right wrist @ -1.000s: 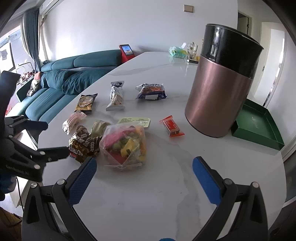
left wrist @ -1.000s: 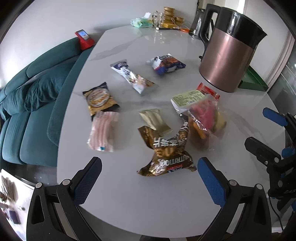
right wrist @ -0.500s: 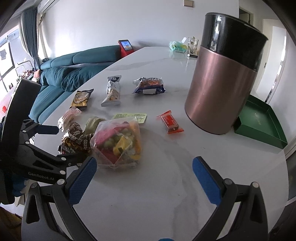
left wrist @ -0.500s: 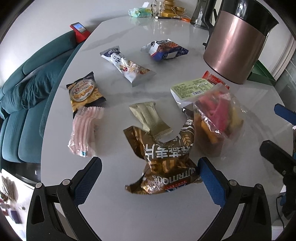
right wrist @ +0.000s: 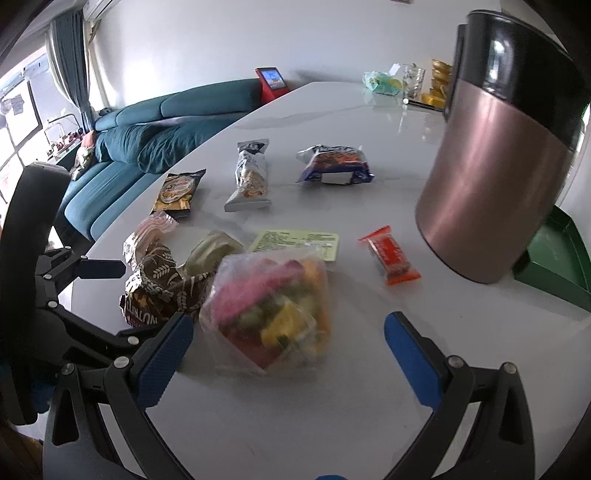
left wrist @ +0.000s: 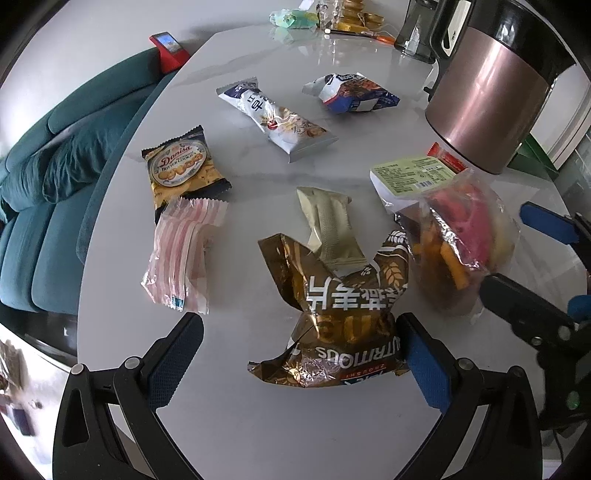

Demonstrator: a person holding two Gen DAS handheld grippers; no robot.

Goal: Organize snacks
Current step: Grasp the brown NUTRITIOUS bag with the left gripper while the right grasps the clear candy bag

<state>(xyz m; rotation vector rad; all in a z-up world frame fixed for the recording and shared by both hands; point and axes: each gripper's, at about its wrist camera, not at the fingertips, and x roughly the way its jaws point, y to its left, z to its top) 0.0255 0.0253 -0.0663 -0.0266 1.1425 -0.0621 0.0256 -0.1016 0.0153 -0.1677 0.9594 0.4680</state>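
Several snack packs lie on a white marble table (left wrist: pixel 258 424). My left gripper (left wrist: pixel 301 360) is open, its blue pads astride the near end of a crumpled brown-gold foil bag (left wrist: pixel 340 314). A gold sachet (left wrist: pixel 328 225), a pink striped pack (left wrist: pixel 181 251) and a Danisa cookie pack (left wrist: pixel 181 166) lie beyond. My right gripper (right wrist: pixel 288 354) is open around a clear bag of colourful sweets (right wrist: pixel 269 310), which also shows in the left wrist view (left wrist: pixel 458 240). A small red-orange pack (right wrist: pixel 389 254) lies to the right.
A tall copper-and-black kettle (right wrist: pixel 498 158) stands at the right with a green tray (right wrist: pixel 554 258) behind it. A white pack (left wrist: pixel 273 118) and a blue pack (left wrist: pixel 351 92) lie farther back. A teal sofa (left wrist: pixel 55 166) runs along the table's left edge. Cups and jars (left wrist: pixel 347 14) stand at the far end.
Both grippers have moved forward and lower. The left one has come over the foil bag, the right one has come up to the sweets bag. Both stay open.
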